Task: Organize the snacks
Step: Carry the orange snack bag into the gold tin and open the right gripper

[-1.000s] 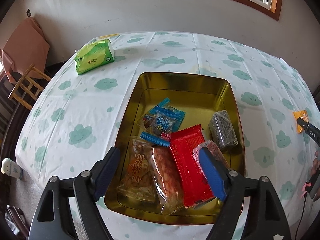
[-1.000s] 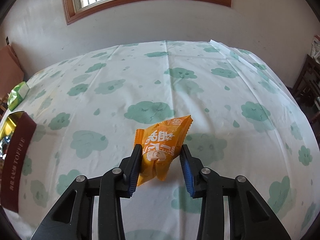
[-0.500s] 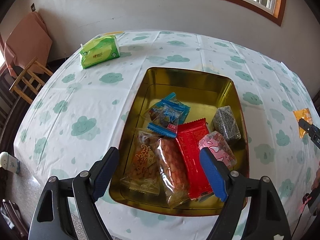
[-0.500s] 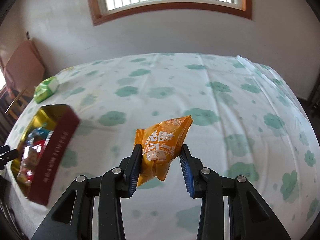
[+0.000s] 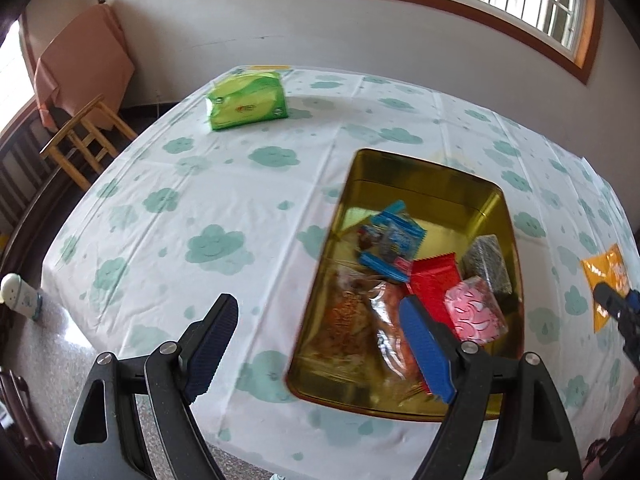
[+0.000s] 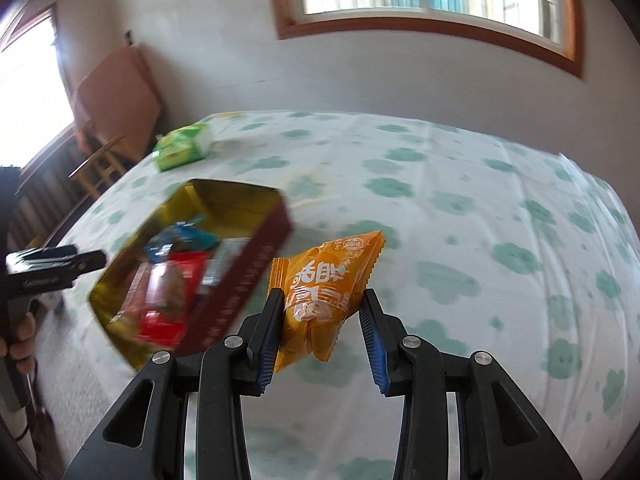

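Two hand-held grippers work over the cloud-print bench. From the left wrist, the left hand-held gripper gapes released, nothing between its pads, above the near rim of the gold tin full of snack packets, seen from above. Only the right wrist shows the tin's maroon side wall and the right hand-held gripper clenched on the orange snack packet, just beside the tin
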The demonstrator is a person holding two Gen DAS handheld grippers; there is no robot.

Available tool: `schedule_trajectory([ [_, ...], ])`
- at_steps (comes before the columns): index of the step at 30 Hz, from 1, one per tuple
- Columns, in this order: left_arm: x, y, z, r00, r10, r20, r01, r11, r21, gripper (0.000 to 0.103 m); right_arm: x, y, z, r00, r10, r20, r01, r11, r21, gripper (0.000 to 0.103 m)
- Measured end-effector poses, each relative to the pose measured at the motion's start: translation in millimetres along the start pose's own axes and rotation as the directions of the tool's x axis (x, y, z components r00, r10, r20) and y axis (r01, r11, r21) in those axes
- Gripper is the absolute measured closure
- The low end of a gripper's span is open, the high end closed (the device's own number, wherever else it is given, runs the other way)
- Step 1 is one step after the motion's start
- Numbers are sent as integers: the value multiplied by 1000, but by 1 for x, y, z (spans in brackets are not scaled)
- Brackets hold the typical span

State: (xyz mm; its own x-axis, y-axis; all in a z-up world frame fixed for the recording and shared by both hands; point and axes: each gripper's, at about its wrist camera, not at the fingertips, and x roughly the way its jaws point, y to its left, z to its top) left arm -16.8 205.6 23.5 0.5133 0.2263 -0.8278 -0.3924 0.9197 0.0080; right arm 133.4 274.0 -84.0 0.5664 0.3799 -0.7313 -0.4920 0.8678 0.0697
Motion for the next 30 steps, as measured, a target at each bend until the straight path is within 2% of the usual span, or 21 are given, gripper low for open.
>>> schedule_trajectory([
  [4,-2,11,0,1000,12,4,-12,1000,-22,23,7,42,7,997,76,-7,-76,995,-60,64],
  [12,-3,25,-2,1000,26,3,-26,999,-47,23,107,194,45,976,199,-89,-212,961,-177,64],
  [19,-4,33,-2,1000,28,2,-28,998,-61,23,157,288,61,948,275,-160,-308,918,-249,64],
  [22,-3,37,-3,1000,29,-1,-29,998,-64,23,181,318,67,941,281,-190,-325,908,-263,64],
  [26,-2,41,-5,1000,30,-7,-30,997,-68,23,209,336,74,936,277,-217,-329,907,-262,64],
  [30,-1,44,-5,1000,28,-11,-29,997,-72,23,237,348,82,942,245,-230,-301,918,-257,64],
])
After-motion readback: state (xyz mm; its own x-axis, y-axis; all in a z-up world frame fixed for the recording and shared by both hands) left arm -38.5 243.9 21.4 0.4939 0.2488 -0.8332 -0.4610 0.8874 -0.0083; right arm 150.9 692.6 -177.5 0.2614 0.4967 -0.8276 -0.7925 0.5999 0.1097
